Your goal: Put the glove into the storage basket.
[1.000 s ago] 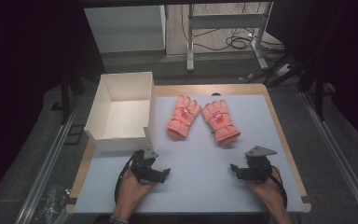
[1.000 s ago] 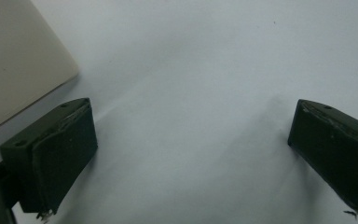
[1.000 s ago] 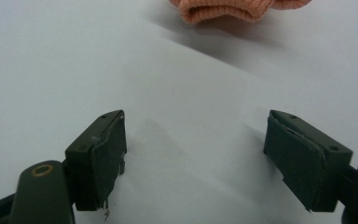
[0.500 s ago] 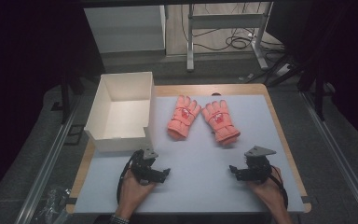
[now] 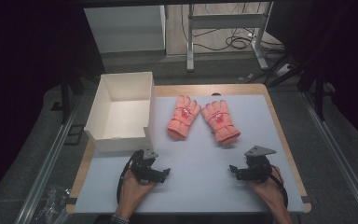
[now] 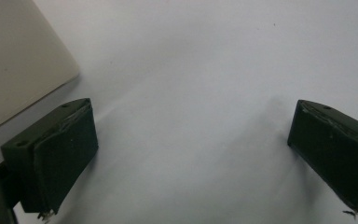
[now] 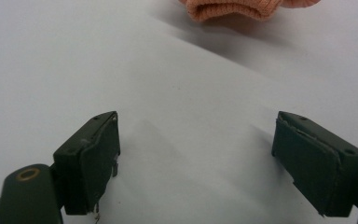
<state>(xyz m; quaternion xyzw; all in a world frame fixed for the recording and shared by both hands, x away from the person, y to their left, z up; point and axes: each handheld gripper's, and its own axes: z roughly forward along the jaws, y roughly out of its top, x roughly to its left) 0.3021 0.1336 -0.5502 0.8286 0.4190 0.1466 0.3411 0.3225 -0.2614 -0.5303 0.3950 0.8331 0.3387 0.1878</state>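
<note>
Two salmon-pink gloves lie flat side by side on the pale mat, the left glove [image 5: 183,116] and the right glove [image 5: 220,120], fingers pointing away from me. A white open box [image 5: 121,112] stands at the table's left, with nothing inside. My left gripper [image 5: 161,173] rests low on the mat in front of the box, jaws wide apart with nothing between them [image 6: 191,154]. My right gripper [image 5: 235,170] sits near the front right, also open over bare mat [image 7: 196,158]. A glove cuff [image 7: 230,9] shows at the top of the right gripper view.
The box corner [image 6: 18,60] lies close at the left of my left gripper's view. The table [image 5: 286,149] has a wooden border around the mat. Desk legs and cables [image 5: 233,42] stand on the floor beyond the far edge.
</note>
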